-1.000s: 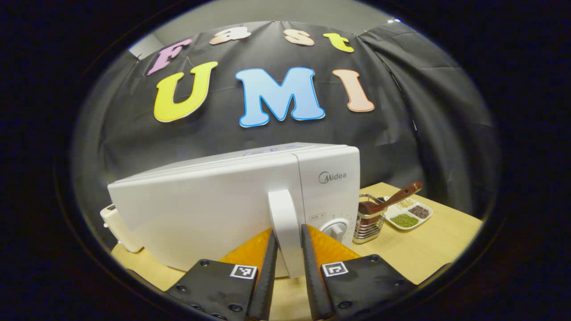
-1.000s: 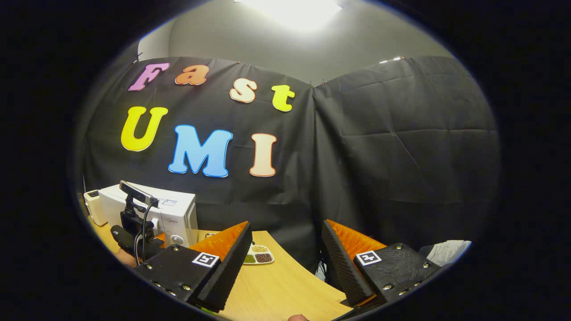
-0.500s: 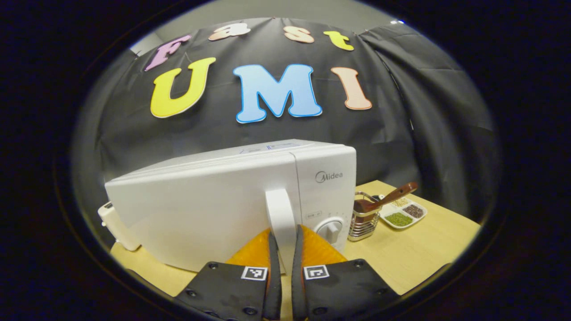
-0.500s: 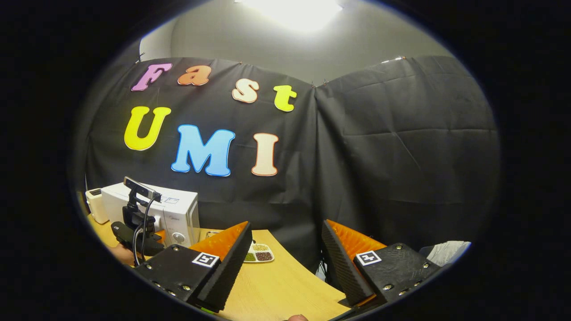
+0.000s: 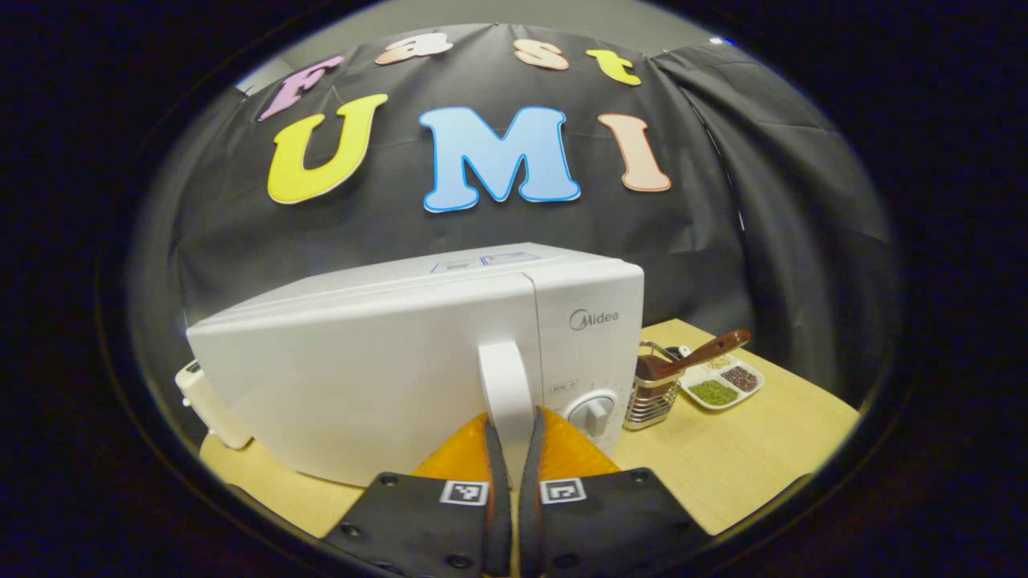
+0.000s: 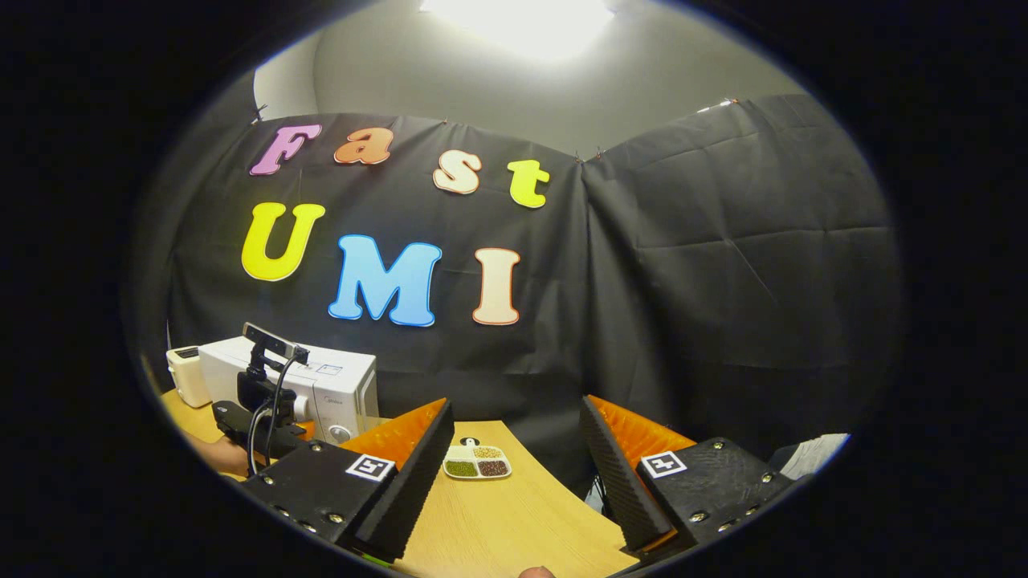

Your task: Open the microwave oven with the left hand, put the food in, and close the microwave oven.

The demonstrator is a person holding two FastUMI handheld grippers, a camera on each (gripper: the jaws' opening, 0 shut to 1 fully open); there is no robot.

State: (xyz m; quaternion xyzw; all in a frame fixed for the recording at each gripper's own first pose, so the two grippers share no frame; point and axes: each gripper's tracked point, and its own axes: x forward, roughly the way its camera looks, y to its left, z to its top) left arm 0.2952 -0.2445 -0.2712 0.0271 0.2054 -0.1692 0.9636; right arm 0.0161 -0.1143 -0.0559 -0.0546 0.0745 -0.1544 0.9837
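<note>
At the microwave (image 5: 418, 353) front, the left tongs (image 5: 509, 429) are clamping the door handle (image 5: 505, 385), fingers nearly closed with the handle pinched between them. Door is sitting flush with the body. Microwave is standing on the table (image 5: 747, 449), a wire holder (image 5: 652, 395) just beside its right edge, a divided dish (image 5: 721, 385) beyond that. Over the table's near right portion, the right tongs (image 6: 518, 437) are hanging wide apart, gripping nothing, bare tabletop lying beneath them. The food cannot be identified with certainty.

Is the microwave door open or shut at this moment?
Shut: the microwave door lies flush with the control panel, no gap showing. The left tongs are closed on its handle.
</note>
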